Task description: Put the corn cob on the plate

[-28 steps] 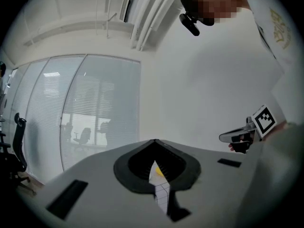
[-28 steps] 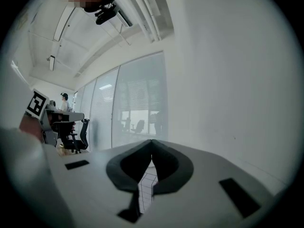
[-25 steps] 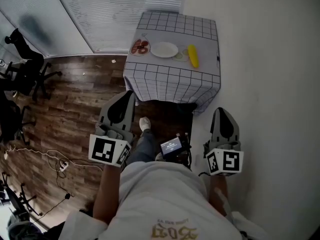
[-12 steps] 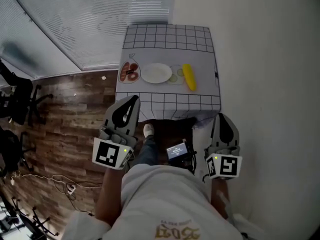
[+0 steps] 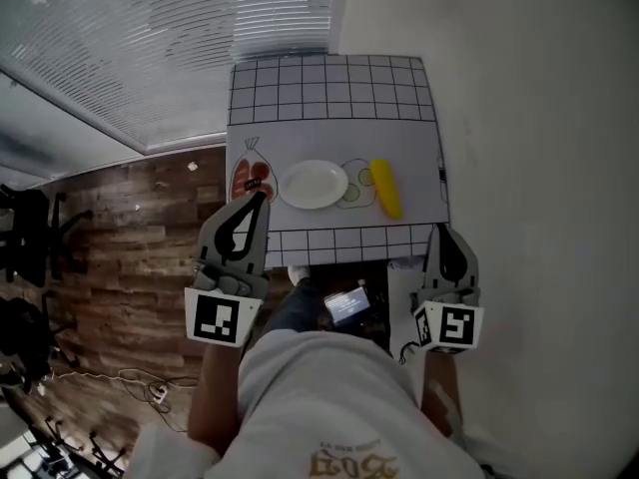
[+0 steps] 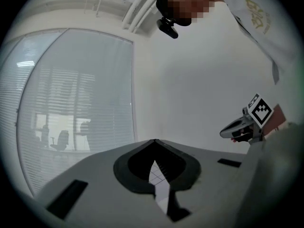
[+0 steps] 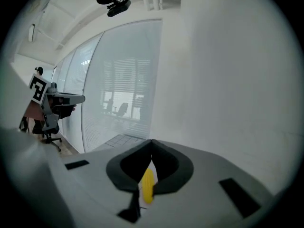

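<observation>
Grid-cloth table (image 5: 329, 98), clear bag of red food (image 5: 251, 180), wood floor (image 5: 130, 252), window blinds (image 5: 150, 48), white wall (image 5: 539, 118)

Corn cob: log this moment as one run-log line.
stage: pre-grasp | corn cob: on table, right of plate | plate: empty | left gripper: shut, empty | right gripper: shut, empty, aimed at corn cob

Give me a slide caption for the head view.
Shut, empty left claw and right claw near the table edge; corn cob lies beside the plate, not on it.
</observation>
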Available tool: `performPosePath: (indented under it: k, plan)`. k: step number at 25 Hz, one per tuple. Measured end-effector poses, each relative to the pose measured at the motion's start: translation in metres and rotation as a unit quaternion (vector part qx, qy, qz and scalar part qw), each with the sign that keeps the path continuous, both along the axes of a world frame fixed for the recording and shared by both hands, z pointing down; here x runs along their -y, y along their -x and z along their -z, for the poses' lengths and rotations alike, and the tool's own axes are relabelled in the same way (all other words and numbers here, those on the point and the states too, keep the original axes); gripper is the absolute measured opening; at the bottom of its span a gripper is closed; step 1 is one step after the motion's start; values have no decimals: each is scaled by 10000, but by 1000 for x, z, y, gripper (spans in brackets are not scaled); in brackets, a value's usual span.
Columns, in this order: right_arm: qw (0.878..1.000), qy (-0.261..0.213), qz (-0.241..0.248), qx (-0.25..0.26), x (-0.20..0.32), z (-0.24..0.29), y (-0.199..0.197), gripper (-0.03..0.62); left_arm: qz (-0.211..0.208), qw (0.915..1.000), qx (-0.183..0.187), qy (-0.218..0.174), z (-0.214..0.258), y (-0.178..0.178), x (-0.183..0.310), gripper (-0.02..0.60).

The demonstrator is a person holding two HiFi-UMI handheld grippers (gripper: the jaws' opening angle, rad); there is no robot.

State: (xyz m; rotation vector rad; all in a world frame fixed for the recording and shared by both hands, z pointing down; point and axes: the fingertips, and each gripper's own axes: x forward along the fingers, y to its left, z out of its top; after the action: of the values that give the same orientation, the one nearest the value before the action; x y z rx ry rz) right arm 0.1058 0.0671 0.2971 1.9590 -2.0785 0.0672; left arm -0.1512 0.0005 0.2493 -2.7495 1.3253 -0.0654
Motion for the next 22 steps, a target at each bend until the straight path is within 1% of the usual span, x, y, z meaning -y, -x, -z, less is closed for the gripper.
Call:
performPosePath:
  k: [2, 4, 7, 10, 13, 16, 17, 19, 20, 22]
  plan:
    - [9999, 75, -32, -67, 16, -4, 2, 8, -384, 9991, 115, 99, -9, -4, 13, 3]
    - [9998, 150, -52, -155, 27, -9, 4, 8, -788, 9963, 350, 63, -17, -12, 21, 3]
    - [9991, 266, -129, -315, 36, -21, 1, 8, -1219, 9902, 676, -17, -27, -27, 33, 3]
    - [9984, 446, -282, -218, 34, -36, -7, 8, -1590, 9822, 997, -6, -40, -47, 41, 3]
    - [9978, 529, -390, -103, 32, -49, -13, 8, -2078, 9681, 1400, -84, -53, -74, 44, 3]
    - [9968, 716, -338, -45, 36, -60, -17, 8, -2508, 9534, 1671, -171, -60, -102, 49, 3]
    - [9966, 753, -336, -11, 38, -65, -18, 8, -2633, 9471, 1822, -214, -65, -111, 50, 3]
    - [9959, 826, -365, 29, 43, -73, -23, 8, -2895, 9320, 2156, -317, -77, -129, 51, 3]
    - [9955, 868, -368, 2, 45, -76, -25, 8, -3021, 9259, 2244, -335, -82, -137, 50, 3]
    - [9954, 887, -340, -135, 48, -79, -29, 8, -3215, 9194, 2251, -272, -89, -151, 51, 3]
